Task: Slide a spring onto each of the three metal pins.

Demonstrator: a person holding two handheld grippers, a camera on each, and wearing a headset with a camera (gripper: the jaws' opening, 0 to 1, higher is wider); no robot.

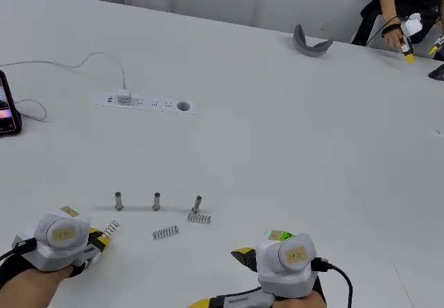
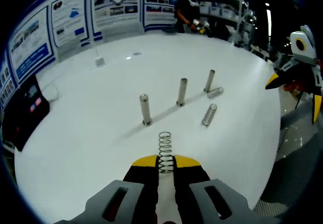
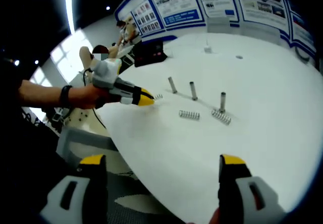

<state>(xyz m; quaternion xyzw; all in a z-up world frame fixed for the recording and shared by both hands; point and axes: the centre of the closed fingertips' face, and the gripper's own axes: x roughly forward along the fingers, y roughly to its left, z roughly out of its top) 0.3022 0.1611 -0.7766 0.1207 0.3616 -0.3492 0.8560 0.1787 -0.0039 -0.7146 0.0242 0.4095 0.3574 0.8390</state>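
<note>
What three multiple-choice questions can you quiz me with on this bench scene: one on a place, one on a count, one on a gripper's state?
1. Where is the coiled wire spring nearest the left gripper? A. over a pin. B. pinched between that gripper's yellow tips. C. standing on end alone.
2. How many short upright metal pins stand on the white table? A. two. B. three. C. five.
3. How do the jaws of the right gripper stand? A. wide apart, empty. B. shut on a spring. C. shut on a pin.
Answers: B, the coil sits in the tips; B, three stand in a row; A, a broad empty gap parts them.
</note>
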